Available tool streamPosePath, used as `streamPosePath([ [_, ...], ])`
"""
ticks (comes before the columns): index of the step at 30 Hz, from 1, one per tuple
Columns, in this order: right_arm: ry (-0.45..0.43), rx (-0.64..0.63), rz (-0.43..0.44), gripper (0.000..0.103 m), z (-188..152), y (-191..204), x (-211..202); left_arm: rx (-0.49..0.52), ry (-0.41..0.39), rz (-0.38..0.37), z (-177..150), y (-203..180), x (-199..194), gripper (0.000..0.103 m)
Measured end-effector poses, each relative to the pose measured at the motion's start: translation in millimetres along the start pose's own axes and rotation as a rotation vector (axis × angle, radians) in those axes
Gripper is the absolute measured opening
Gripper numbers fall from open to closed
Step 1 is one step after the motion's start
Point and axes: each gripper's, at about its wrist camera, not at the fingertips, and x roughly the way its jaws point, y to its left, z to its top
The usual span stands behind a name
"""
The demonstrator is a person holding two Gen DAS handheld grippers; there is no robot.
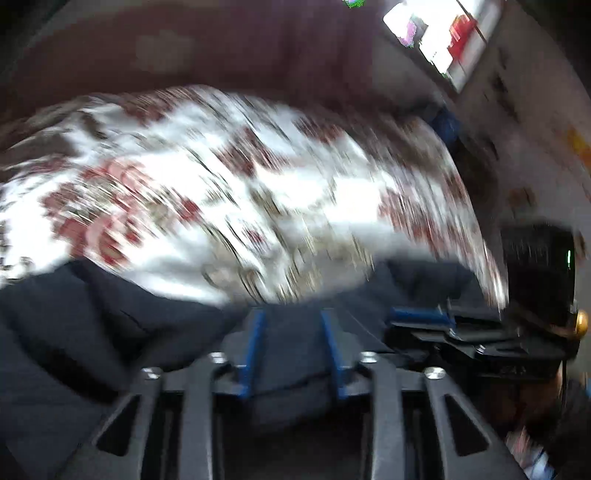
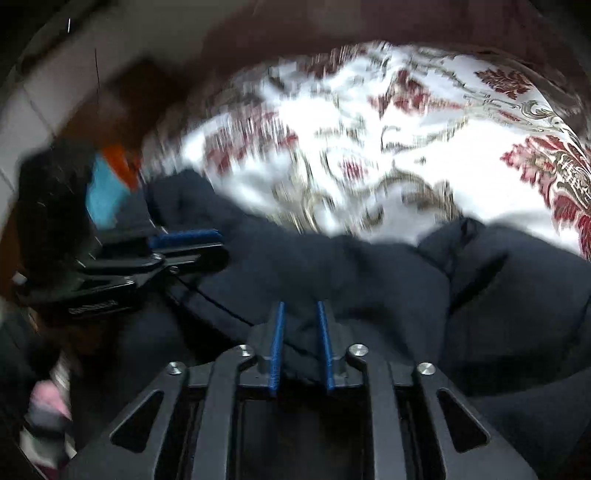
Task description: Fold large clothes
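Observation:
A dark navy garment [image 1: 92,325] [image 2: 369,277] lies bunched on a white bedspread with a red floral pattern [image 1: 258,184] [image 2: 369,147]. My left gripper [image 1: 291,317] points down at the garment, and navy cloth fills the narrow gap between its blue pads [image 1: 255,347]. My right gripper [image 2: 301,306] is shut on a fold of the same cloth. The two grippers are close together, side by side. The right gripper [image 1: 393,323] shows at the right of the left wrist view, and the left gripper [image 2: 219,245] at the left of the right wrist view. Both views are motion-blurred.
A dark maroon headboard [image 1: 221,44] runs behind the bed. A bright window [image 1: 443,33] sits in the pale wall at upper right. Blue and orange items [image 2: 107,184] lie past the bed's left edge. Pink and striped cloth [image 2: 48,402] shows at lower left.

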Motion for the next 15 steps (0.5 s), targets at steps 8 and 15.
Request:
streamPosePath([
  [8,0.140,-0.038,-0.037,0.002,-10.4,-6.1,37.6,0.282,0.261,0.101,-41.0,-31.2,35.6,0.010],
  [15,0.080,0.047,-0.048,0.000,-9.4,-13.7,61.9,0.251,0.296,0.241,-47.8,-22.9,66.7,0.005],
])
